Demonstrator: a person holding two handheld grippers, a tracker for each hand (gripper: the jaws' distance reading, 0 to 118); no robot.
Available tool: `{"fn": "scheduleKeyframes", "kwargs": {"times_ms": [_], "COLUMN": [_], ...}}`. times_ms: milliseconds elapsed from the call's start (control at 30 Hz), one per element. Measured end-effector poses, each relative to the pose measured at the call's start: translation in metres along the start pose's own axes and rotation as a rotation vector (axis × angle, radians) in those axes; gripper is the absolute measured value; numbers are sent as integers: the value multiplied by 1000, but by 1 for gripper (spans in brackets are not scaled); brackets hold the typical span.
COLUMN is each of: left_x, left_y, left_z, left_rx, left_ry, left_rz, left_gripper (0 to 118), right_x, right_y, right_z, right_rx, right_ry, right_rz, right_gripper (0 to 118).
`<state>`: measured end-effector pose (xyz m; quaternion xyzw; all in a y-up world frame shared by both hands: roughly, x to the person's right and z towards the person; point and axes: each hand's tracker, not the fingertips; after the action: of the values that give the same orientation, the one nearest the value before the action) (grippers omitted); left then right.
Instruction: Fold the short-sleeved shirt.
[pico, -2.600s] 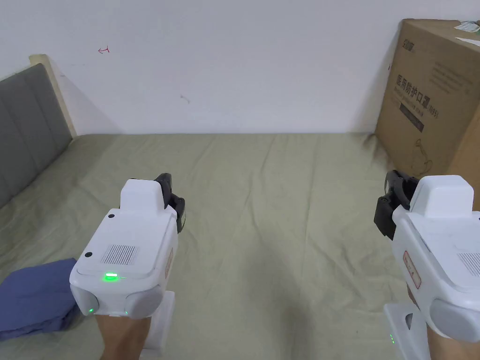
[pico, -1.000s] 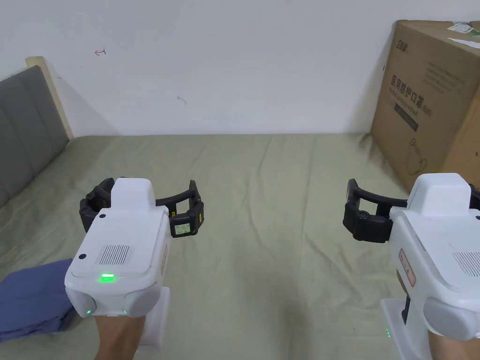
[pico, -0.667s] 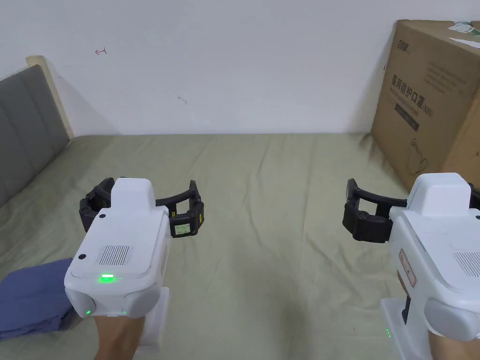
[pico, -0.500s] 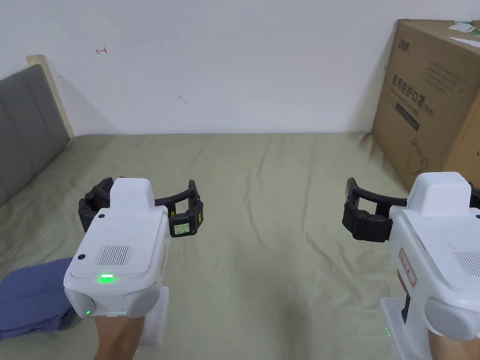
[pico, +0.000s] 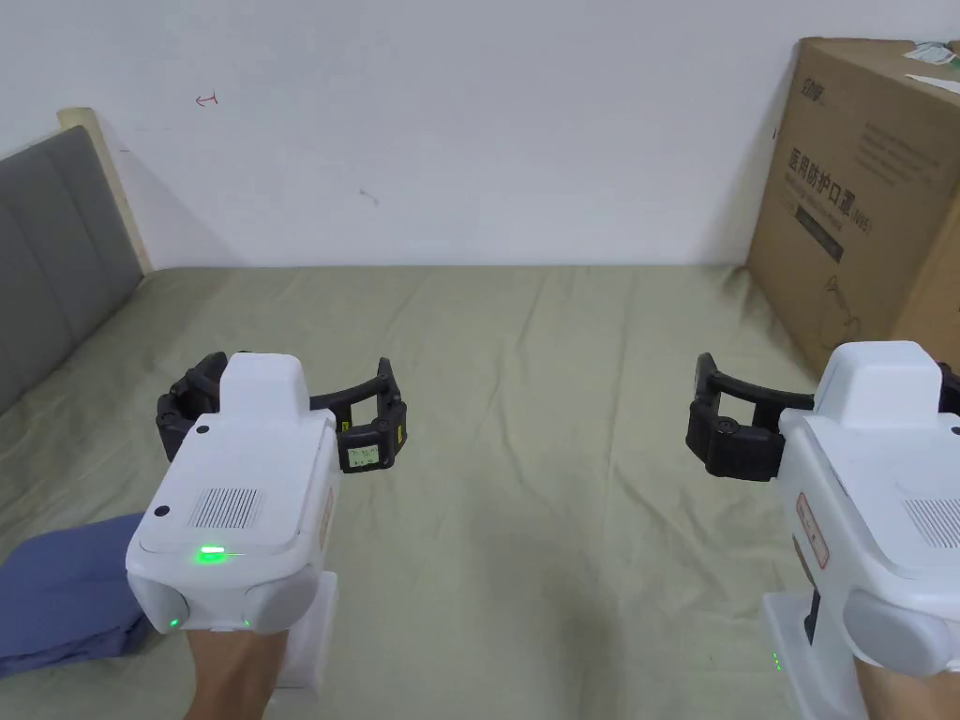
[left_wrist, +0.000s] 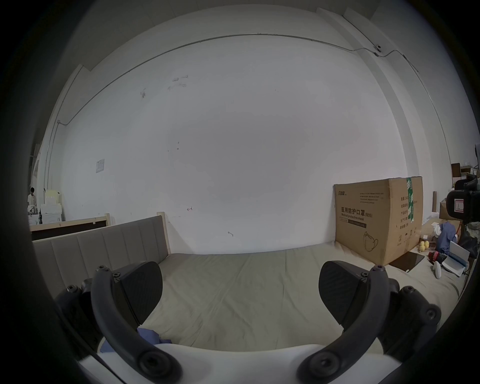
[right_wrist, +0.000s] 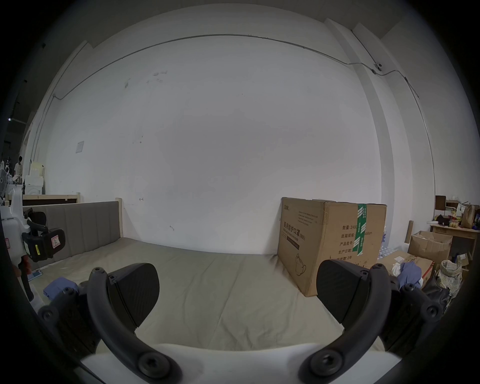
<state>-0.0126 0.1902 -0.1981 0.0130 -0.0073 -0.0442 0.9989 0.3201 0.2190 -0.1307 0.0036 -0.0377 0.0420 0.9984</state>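
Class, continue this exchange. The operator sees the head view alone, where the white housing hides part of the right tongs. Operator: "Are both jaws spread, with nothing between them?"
Observer: Yes. The right gripper view shows the right tongs wide open, with only bedsheet behind the gap.
Operator: What is beyond the cardboard box?
Observer: Past the cardboard box, a blue cloth lies on smaller boxes.
Operator: Is anyone nearby?
Observer: A person stands far off, beyond the headboard.

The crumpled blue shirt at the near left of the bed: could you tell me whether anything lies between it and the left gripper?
Nothing visible does. The crumpled blue shirt lies on the olive-green bedsheet, and the open left gripper hovers just beyond it.
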Motion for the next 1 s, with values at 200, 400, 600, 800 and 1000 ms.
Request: {"fn": "scheduleKeyframes", "kwargs": {"times_ms": [200, 400, 600, 800, 1000], "left_x": [-2, -4, -4, -5, -5], "left_y": [1, 4, 4, 3, 3], "left_z": [0, 3, 2, 0, 0], "left_rx": [0, 15, 16, 15, 13], "left_ry": [1, 9, 14, 10, 9], "left_rz": [3, 13, 14, 9, 21], "left_gripper": [118, 118, 118, 118, 118], "right_x": [-4, 1, 0, -4, -3], "right_y": [4, 15, 15, 14, 11], "right_z": [-9, -28, -35, -31, -33], "right_rx": [-121, -457, -519, -500, -494], "right_ry": [-88, -186, -190, -159, -131], "right_rz": [-55, -179, -210, -185, -179], "right_gripper": [118, 118, 117, 117, 116]}}
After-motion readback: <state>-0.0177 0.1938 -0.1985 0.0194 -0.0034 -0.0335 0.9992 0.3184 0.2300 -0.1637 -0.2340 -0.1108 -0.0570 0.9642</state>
